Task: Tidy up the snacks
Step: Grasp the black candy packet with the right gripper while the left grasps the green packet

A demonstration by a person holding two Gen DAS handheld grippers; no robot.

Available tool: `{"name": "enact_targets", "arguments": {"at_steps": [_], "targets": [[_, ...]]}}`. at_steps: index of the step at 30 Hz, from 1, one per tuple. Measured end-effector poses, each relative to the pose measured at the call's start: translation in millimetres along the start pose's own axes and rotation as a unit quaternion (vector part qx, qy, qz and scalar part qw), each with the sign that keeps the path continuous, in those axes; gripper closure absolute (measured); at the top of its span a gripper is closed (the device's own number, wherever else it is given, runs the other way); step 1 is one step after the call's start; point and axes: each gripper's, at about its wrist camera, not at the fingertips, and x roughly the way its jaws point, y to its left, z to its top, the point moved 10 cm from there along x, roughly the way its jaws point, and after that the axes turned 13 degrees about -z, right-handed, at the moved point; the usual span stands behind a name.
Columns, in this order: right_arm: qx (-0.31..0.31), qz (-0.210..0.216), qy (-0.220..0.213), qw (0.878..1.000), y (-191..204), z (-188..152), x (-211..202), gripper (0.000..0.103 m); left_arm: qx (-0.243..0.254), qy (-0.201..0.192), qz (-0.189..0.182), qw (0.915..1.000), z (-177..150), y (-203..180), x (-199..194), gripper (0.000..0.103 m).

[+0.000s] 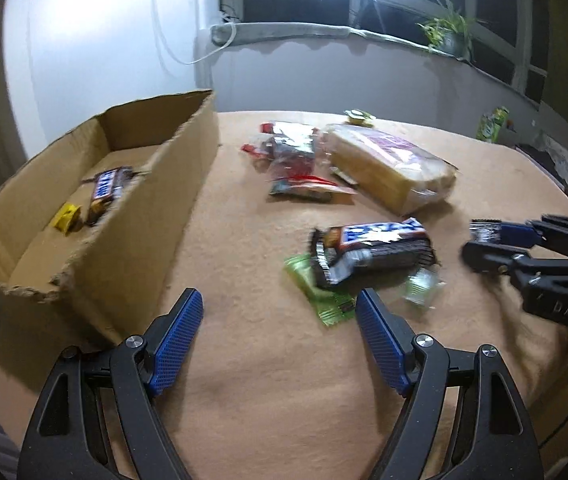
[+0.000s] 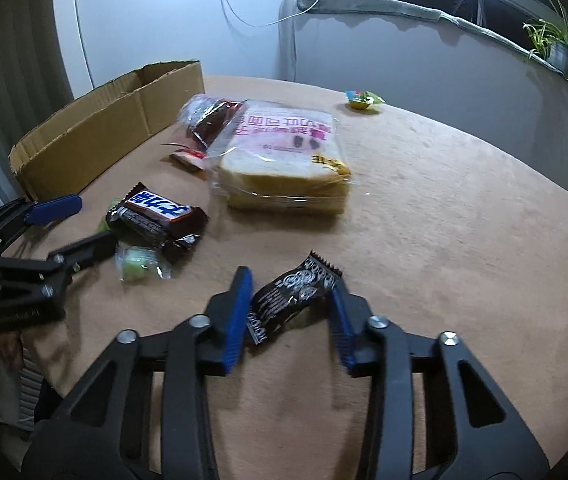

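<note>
My right gripper [image 2: 290,280] has its blue pads against both ends of a black snack packet [image 2: 296,296] lying on the tan tablecloth [image 2: 444,220]; in the left wrist view the right gripper [image 1: 476,240] sits at the right with the packet's crimped end [image 1: 484,229] in its jaws. My left gripper [image 1: 280,296] stands open over the cloth with nothing between its fingers, just short of a green packet [image 1: 320,292] and a Snickers bar [image 1: 376,248]. The cardboard box [image 1: 156,200] to its left holds another Snickers bar [image 1: 108,190] and a yellow candy [image 1: 67,219].
A bagged bread loaf [image 1: 392,168] and a pile of red packets [image 1: 292,156] lie mid-table. A clear-wrapped green candy [image 1: 420,286] lies beside the Snickers bar. A jelly cup [image 1: 358,117] sits at the far edge. A green carton [image 1: 492,124] stands beyond the table.
</note>
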Motion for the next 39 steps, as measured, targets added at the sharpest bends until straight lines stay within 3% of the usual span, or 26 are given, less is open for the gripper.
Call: {"name": "enact_targets", "arguments": {"at_steps": [2, 5, 7, 9, 12, 22, 31, 39], "targets": [[-0.002, -0.001, -0.003, 1.000, 0, 0, 0, 0.069, -0.008, -0.002, -0.004, 1.0000, 3, -1, 1, 0.028], [0.002, 0.003, -0.006, 1.000, -2, -1, -1, 0.071, 0.011, 0.004, -0.016, 0.9998, 6, -15, 8, 0.042], [0.004, 0.007, -0.008, 1.000, -4, -1, -1, 0.072, 0.022, 0.007, -0.023, 0.9995, 7, -22, 13, 0.064], [0.007, 0.014, -0.010, 1.000, -5, -2, -1, 0.073, 0.027, 0.009, -0.022, 0.9993, 7, -22, 13, 0.077], [0.010, 0.019, -0.014, 1.000, -7, -1, -1, 0.073, 0.043, 0.014, -0.019, 0.9988, 3, -21, 11, 0.083], [0.048, 0.051, -0.022, 0.997, -15, 0, -6, 0.089, 0.011, -0.009, -0.059, 0.9981, -1, -25, -13, 0.084], [0.069, 0.057, -0.034, 0.995, -20, 3, -20, 0.089, 0.012, -0.039, -0.074, 0.9965, 8, -31, -39, 0.085], [0.082, 0.049, -0.072, 0.993, -29, 27, -52, 0.089, 0.014, -0.073, -0.078, 0.9942, 28, -32, -65, 0.084]]}}
